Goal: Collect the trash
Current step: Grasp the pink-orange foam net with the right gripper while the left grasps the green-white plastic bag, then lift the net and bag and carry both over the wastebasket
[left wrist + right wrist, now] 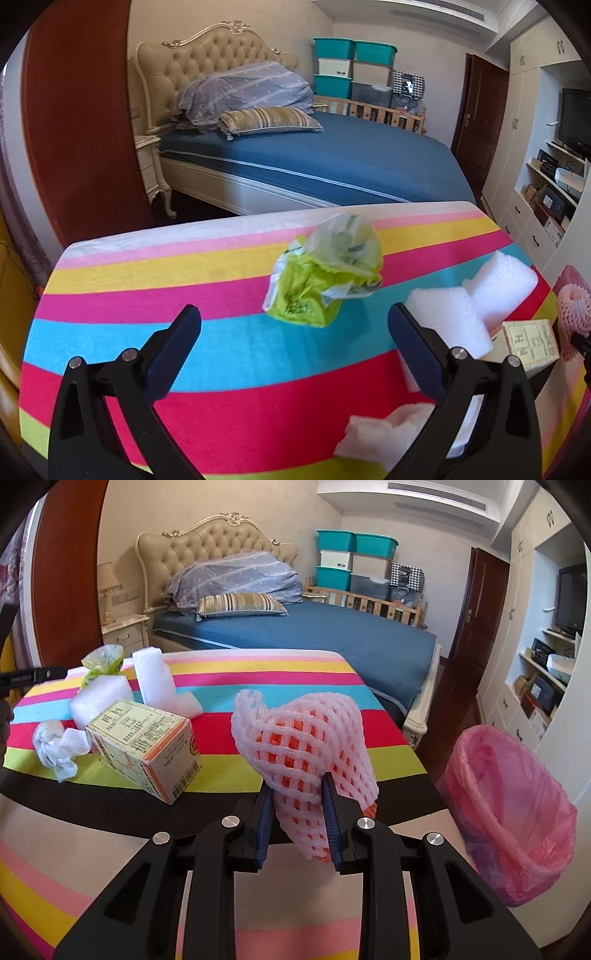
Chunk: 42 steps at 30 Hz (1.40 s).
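My right gripper [298, 794] is shut on a pink foam fruit net [303, 734], which stands up between the blue pads above the striped tablecloth [258, 672]. In the left wrist view the same pink foam net [571, 302] shows at the right edge. My left gripper [293, 319] is open, its fingers spread just short of a crumpled green plastic bag [325, 273]. That green bag [103, 662] lies at the table's far left in the right wrist view. A bin lined with a pink bag [517, 812] stands on the floor right of the table.
White foam blocks [472, 299] [151, 679], a small cardboard box [147, 746] [532, 341] and crumpled white tissue [59, 746] [384, 432] lie on the table. A bed [314, 155] is behind the table, shelves and a television [576, 118] at the right.
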Tool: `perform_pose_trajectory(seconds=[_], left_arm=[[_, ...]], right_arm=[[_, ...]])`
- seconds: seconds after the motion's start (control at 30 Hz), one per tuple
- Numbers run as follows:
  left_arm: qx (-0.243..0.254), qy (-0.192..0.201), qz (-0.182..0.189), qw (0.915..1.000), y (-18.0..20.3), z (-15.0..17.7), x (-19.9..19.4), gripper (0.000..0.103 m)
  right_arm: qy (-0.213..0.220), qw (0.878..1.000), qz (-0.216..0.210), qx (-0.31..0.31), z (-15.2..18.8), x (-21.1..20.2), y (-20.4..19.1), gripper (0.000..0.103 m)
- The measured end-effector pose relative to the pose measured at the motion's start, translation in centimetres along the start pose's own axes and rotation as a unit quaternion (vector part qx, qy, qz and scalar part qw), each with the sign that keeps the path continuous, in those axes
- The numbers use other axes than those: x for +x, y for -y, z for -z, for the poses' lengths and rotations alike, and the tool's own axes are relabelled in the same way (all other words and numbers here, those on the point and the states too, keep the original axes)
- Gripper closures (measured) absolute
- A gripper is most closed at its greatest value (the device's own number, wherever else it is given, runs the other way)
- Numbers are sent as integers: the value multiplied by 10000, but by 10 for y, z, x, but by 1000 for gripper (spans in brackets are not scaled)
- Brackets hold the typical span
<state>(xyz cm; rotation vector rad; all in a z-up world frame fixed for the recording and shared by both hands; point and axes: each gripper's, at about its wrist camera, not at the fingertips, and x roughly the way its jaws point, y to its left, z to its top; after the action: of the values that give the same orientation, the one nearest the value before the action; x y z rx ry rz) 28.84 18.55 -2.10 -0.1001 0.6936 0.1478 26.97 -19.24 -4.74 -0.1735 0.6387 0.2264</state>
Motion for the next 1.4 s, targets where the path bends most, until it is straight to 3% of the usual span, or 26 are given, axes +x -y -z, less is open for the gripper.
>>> perform_pose_trajectory(seconds=[0.33, 0.5, 0.53, 0.6, 0.7, 0.83, 0.87, 1.2, 1.4], left_arm=[[9, -106, 247, 9996, 1, -26, 39, 5], [-64, -349, 195, 9992, -7, -34, 69, 7], [-46, -398, 173, 9990, -8, -34, 72, 11], [-2, -519, 270, 9983, -8, -29, 78, 32], [34, -517, 492, 9974, -6, -23, 77, 45], [176, -331, 515, 9980, -3, -20, 72, 58], [145, -295, 583, 9978, -5, -20, 71, 74], [-27, -220, 814, 9964, -12, -17, 70, 76], [-24, -179, 803, 9966, -15, -17, 70, 76]], right_arm=[[-100, 9987, 465, -203, 0, 6, -11, 78], [-75, 9983, 574, -121, 1, 6, -10, 78], [-66, 9982, 581, -91, 1, 6, -9, 78], [-80, 9983, 583, -3, 1, 7, -5, 78], [-200, 9980, 592, 50, 0, 12, -5, 78], [-267, 9971, 707, -105, -2, 15, -14, 78], [-289, 9966, 752, -199, -2, 17, -18, 78], [-280, 9948, 925, -336, 3, 17, -22, 78], [-253, 9963, 755, -317, 5, 16, -20, 78]])
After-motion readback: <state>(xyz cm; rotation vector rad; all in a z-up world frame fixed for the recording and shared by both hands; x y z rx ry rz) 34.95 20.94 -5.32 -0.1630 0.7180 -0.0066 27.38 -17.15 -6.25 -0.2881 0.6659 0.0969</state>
